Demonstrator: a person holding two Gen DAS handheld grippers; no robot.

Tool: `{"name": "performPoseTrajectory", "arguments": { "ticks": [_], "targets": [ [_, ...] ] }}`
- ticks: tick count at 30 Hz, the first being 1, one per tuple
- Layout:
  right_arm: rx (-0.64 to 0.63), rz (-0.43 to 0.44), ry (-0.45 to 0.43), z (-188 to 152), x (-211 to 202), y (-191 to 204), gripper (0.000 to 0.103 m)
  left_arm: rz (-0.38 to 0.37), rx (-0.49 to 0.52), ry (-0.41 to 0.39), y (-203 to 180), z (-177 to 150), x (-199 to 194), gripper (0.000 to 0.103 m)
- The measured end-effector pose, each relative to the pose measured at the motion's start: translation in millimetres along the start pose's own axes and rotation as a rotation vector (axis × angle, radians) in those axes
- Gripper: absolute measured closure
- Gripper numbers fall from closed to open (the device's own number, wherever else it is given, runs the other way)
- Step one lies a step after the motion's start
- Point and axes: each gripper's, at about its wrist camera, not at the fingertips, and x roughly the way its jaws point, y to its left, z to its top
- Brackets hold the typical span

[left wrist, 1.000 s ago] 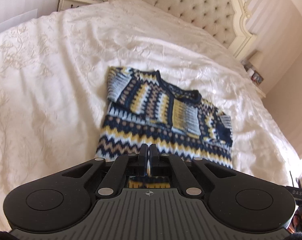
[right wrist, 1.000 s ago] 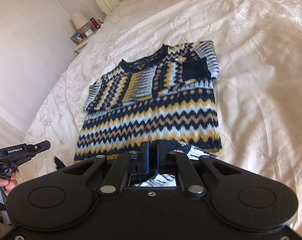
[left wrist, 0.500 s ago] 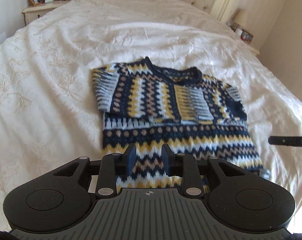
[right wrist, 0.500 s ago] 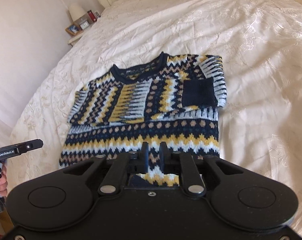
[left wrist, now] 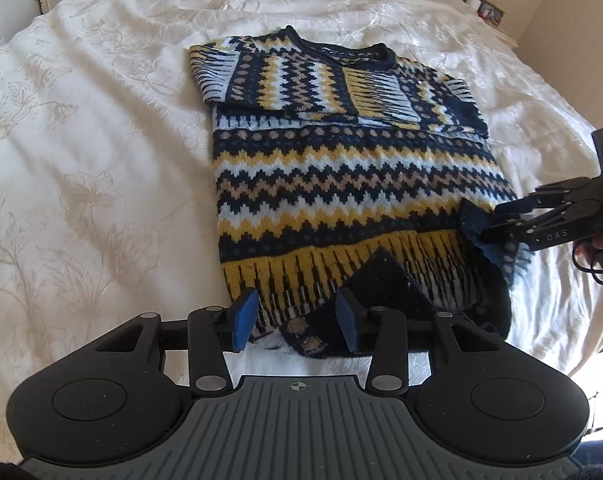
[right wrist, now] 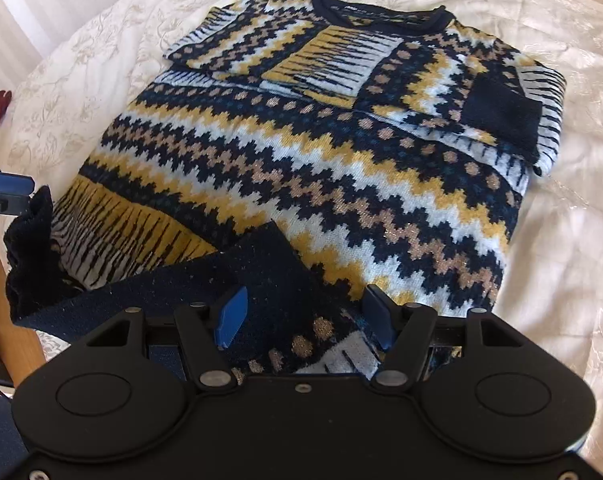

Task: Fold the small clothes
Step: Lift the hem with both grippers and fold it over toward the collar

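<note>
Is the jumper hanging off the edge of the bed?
No, the jumper lies flat on the bedspread, with cover showing on both sides.

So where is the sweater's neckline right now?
The neckline is at the far end of the sweater, towards the headboard side of the bedspread; both wrist views show it top centre, opposite the hem by the left gripper.

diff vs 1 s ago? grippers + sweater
Both grippers were shut on the hem of the navy, yellow and white zigzag knit sweater; now the left gripper and right gripper are open, hem released and lying rumpled between the fingers. Both cameras have moved closer to it. The sweater stays on the cream embroidered bedspread, sleeves folded in.
</note>
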Motion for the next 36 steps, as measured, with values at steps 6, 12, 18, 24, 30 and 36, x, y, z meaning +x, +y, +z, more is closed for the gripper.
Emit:
{"name": "performPoseTrajectory", "arguments": {
  "ticks": [6, 12, 18, 24, 30, 36],
  "targets": [
    [-0.023, 0.059, 0.003, 8.4, -7.6, 4.3, 0.092, 0.005, 0.038, -0.005, -2.3, -2.4, -2.4, 0.06],
    [0.172, -0.068, -0.183, 22.4, -38.3, -20.6, 0.093, -0.01, 0.034, -0.023, -3.2, 8.2, 3.0, 0.059],
    [0.31, -0.156, -0.128, 19.7, -18.5, -46.6, 0.092, -0.022, 0.041, -0.011, -8.3, 22.9, 26.1, 0.052],
    [0.313, -0.167, -0.114, 13.7, -13.8, -43.8, 0.092, -0.008, -0.018, 0.016, -5.4, 39.6, 51.2, 0.052],
    [0.329, -0.168, -0.112, 13.9, -15.1, -44.6, 0.091, 0.018, -0.092, 0.075, 7.7, 49.9, 73.5, 0.052],
    [0.33, -0.176, -0.1, 15.9, -10.6, -42.5, 0.084, -0.096, -0.149, 0.127, 15.3, 52.6, 86.7, 0.053]
  ]
}}
